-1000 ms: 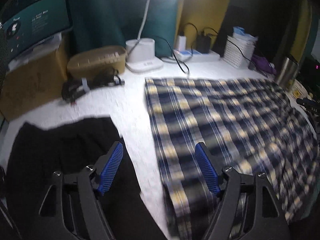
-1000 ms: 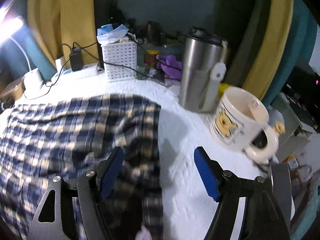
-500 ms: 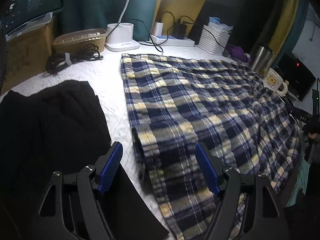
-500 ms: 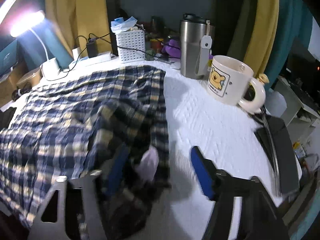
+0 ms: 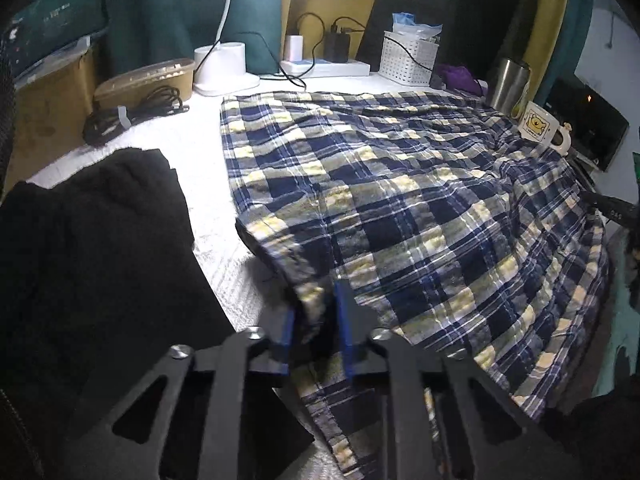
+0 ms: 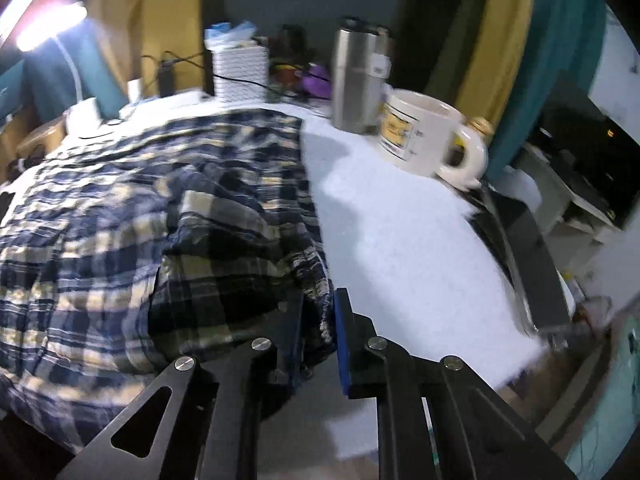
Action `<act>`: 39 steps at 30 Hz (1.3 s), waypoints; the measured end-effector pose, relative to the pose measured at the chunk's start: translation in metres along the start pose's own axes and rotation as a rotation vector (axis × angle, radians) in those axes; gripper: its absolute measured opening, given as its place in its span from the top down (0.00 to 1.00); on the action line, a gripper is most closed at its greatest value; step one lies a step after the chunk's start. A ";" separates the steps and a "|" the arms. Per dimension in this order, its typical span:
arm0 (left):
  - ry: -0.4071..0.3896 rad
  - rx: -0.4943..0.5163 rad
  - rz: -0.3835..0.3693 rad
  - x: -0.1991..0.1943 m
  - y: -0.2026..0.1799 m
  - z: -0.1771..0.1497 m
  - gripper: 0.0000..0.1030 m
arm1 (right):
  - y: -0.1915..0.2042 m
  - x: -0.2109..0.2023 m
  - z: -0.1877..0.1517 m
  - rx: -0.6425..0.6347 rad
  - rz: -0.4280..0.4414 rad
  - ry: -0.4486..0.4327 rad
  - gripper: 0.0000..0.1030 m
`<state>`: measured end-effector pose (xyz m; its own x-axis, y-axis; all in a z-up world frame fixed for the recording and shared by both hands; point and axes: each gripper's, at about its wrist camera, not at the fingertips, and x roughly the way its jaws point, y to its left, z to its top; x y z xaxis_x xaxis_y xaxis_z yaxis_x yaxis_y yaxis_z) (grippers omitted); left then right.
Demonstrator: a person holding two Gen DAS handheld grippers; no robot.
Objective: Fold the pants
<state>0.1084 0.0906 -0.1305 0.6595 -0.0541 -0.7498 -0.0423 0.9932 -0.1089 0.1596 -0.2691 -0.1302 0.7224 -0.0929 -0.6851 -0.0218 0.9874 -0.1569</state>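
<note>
Plaid pants (image 5: 400,208) spread across white table (image 6: 400,248), near edge cut off. Both grippers angled down, jaws just closed: left gripper (image 5: 316,320) pinching near-left hem, right gripper (image 6: 318,328) pinching bunched near-right corner.

Plaid pants (image 5: 400,200), navy/cream/yellow check, thin crinkled fabric, spread mostly flat across the white-covered desk (image 5: 192,148). Wide part runs toward the back; near end hangs over the front edge. Near-left corner lifted off the desk w/ a shadow under it, pinched up. In the right wrist view the right edge (image 6: 240,208) is bunched & doubled over on itself, elastic-gathered hem puckered at the near corner, also raised.
</note>
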 end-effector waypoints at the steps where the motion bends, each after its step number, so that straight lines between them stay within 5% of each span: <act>1: 0.000 0.008 0.010 0.000 -0.001 0.000 0.87 | -0.002 0.001 -0.003 0.007 -0.009 0.006 0.86; 9: -0.013 0.007 0.056 -0.005 0.002 -0.002 0.86 | -0.018 -0.012 -0.020 0.072 -0.088 -0.024 0.85; 13: -0.051 -0.012 0.085 -0.022 0.006 -0.003 0.85 | -0.020 -0.029 -0.029 0.064 -0.137 -0.046 0.56; 15: -0.086 -0.020 0.106 -0.035 0.008 -0.003 0.76 | -0.024 -0.039 -0.035 0.078 -0.162 -0.059 0.42; 17: -0.110 -0.023 0.107 -0.045 0.008 -0.003 0.53 | -0.023 -0.050 -0.042 0.087 -0.158 -0.071 0.36; 19: -0.139 -0.017 0.077 -0.056 0.003 -0.004 0.46 | -0.014 -0.060 -0.048 0.070 -0.152 -0.083 0.34; 24: -0.148 0.021 -0.023 -0.063 -0.023 -0.008 0.39 | 0.022 -0.080 -0.069 0.002 -0.106 -0.098 0.03; 30: -0.126 0.037 -0.090 -0.057 -0.049 -0.011 0.34 | 0.062 -0.082 -0.091 -0.092 -0.067 -0.086 0.03; 34: -0.125 0.045 -0.124 -0.055 -0.059 -0.016 0.23 | 0.088 -0.070 -0.104 -0.201 -0.124 -0.060 0.03; 39: -0.119 0.069 -0.146 -0.053 -0.067 -0.021 0.22 | 0.105 -0.067 -0.101 -0.254 -0.151 -0.092 0.03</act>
<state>0.0601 0.0245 -0.0971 0.7389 -0.1894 -0.6467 0.1089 0.9806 -0.1627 0.0393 -0.1718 -0.1728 0.7901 -0.2123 -0.5751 -0.0734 0.8986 -0.4325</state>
